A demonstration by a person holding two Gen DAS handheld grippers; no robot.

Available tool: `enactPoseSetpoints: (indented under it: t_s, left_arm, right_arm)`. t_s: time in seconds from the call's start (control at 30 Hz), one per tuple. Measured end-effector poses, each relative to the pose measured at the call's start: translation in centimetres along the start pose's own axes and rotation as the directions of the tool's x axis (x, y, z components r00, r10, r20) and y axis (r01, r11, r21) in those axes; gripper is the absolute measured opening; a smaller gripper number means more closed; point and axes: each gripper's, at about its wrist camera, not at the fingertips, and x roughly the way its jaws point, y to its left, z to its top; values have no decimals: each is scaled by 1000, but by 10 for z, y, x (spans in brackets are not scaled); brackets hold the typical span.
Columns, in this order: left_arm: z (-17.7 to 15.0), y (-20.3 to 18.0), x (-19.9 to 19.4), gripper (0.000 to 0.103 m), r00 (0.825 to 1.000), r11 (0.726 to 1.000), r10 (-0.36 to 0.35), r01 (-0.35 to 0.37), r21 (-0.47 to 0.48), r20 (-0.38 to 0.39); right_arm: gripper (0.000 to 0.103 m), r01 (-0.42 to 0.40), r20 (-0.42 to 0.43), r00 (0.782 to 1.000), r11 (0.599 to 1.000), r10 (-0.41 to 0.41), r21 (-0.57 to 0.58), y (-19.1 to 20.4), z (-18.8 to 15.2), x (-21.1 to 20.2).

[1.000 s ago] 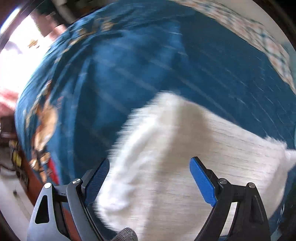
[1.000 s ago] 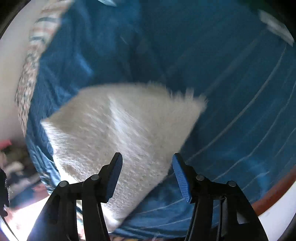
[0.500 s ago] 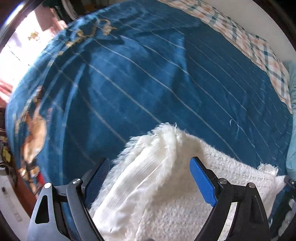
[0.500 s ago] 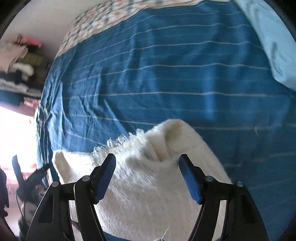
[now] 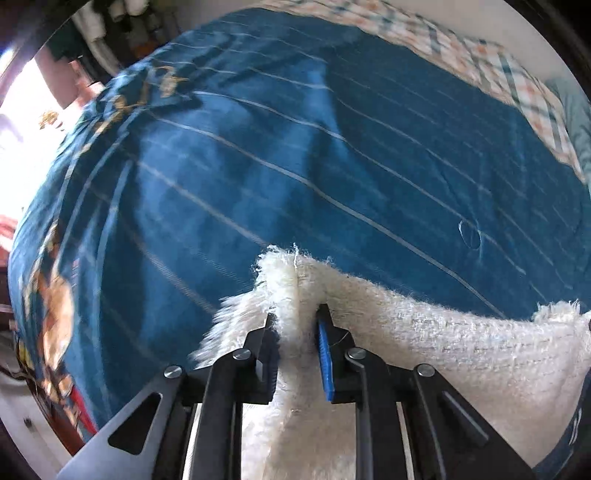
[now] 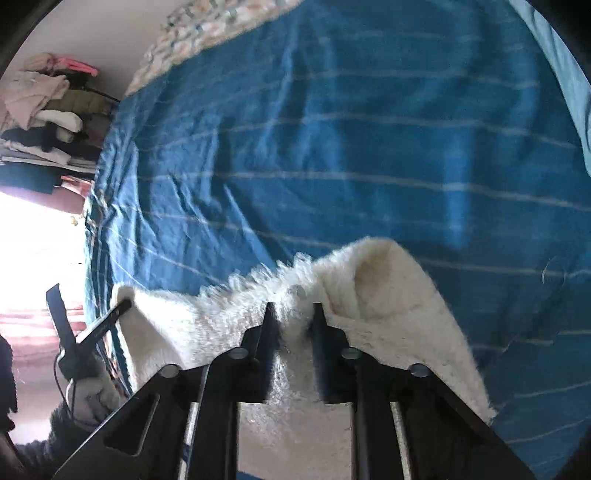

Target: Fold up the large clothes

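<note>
Two views. Left wrist: left gripper (image 5: 295, 325) pitched steeply down, jaws just closed, pinching a ridge of white fleece garment (image 5: 461, 354) between them, above blue bedspread (image 5: 295, 147). Right wrist: right gripper (image 6: 293, 314) likewise angled down, jaws just closed on the fleece edge, fabric bunched beyond the tips.

A bed (image 6: 369, 129) is covered by a blue striped spread; folded clothes (image 6: 40, 110) are stacked by a white wall (image 6: 103, 33), beside glaring daylight.

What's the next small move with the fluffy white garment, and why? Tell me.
Probably lift both corners together and carry them across the blue bedspread. The left gripper and right gripper have just closed on the white garment, pinching its fluffy edge.
</note>
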Motion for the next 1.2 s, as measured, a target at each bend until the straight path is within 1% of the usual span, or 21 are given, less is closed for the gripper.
enactPoseSetpoints:
  t_s: [0.1, 0.17, 0.27, 0.37, 0.4, 0.43, 0.5, 0.53, 0.6, 0.63, 0.67, 0.7, 0.73, 0.8, 0.87, 0.93, 1.0, 1.07, 1.1, 1.13, 1.2]
  left_arm:
    - [-5, 12, -15, 15, 1000, 999, -1, 2, -38, 15]
    - [-5, 19, -12, 15, 1000, 998, -3, 3, -65, 0]
    - [-4, 31, 12, 15, 999, 996, -2, -2, -90, -49]
    - [-3, 31, 48, 16, 994, 995, 2, -13, -100, -112]
    - [-2, 30, 52, 17, 993, 994, 0, -12, -104, -114]
    - [0, 29, 52, 21, 993, 995, 5, -17, -101, -118]
    - [3, 27, 46, 22, 991, 996, 12, -24, -90, -131]
    - [3, 28, 39, 24, 992, 996, 2, -14, -90, -129]
    - [2, 33, 20, 34, 995, 995, -14, 3, -103, -103]
    - [0, 38, 7, 42, 996, 992, -28, 18, -124, -81]
    - [-2, 43, -2, 49, 997, 990, -29, 20, -137, -66]
    - [-5, 49, -15, 71, 999, 988, -23, 16, -155, -46]
    - [-7, 56, -26, 89, 1000, 985, -13, 9, -171, -25]
    - [-14, 70, -49, 91, 1000, 979, 10, -5, -202, 24]
    - [-22, 81, -60, 92, 999, 975, 30, -21, -221, 36]
    - [-28, 86, -66, 94, 997, 973, 54, -43, -225, 46]
    - [-33, 82, -66, 95, 993, 977, 103, -89, -196, 61]
    - [-34, 72, -61, 95, 989, 979, 141, -132, -157, 47]
    - [-33, 68, -58, 95, 990, 981, 137, -130, -144, 37]
    - [-32, 62, -58, 95, 992, 983, 126, -121, -136, 30]
    - [-32, 45, -57, 95, 995, 989, 97, -94, -114, 22]
  right_arm:
    - [12, 19, 41, 999, 1000, -18, -19, 17, 4, -8]
    - [12, 24, 57, 998, 1000, -23, -20, 26, 9, -8]
    - [11, 75, 54, 996, 997, -74, -15, 32, 25, 14]
    - [11, 151, 26, 988, 988, -151, -12, 30, 36, 48]
    - [11, 197, 11, 980, 980, -196, -18, 29, 39, 59]
    - [12, 225, -4, 974, 974, -225, -21, 30, 40, 65]
    - [16, 245, -37, 969, 969, -246, -25, 37, 43, 61]
    - [24, 242, -44, 969, 970, -242, -19, 38, 43, 56]
    - [33, 218, -27, 976, 976, -218, -3, 40, 37, 27]
    - [43, 230, -7, 973, 973, -230, 3, 40, 31, 8]
    - [49, 232, 9, 973, 973, -232, 1, 41, 26, -3]
    - [51, 218, 32, 975, 976, -218, -5, 43, 17, -20]
    - [51, 200, 30, 979, 980, -200, -4, 45, 7, -30]
    - [51, 149, -16, 989, 989, -149, 7, 46, -10, -30]
    - [51, 118, -88, 989, 993, -115, 29, 44, -19, -8]
    - [51, 121, -123, 986, 992, -114, 47, 40, -25, 18]
    - [51, 180, -194, 966, 983, -171, 30, 36, -28, 67]
    - [51, 232, -232, 947, 973, -222, 18, 31, -28, 101]
    - [52, 252, -238, 942, 967, -237, 32, 30, -24, 111]
    - [52, 286, -267, 925, 958, -269, 23, 35, -17, 117]
    - [52, 313, -301, 907, 950, -294, 14, 38, -12, 124]
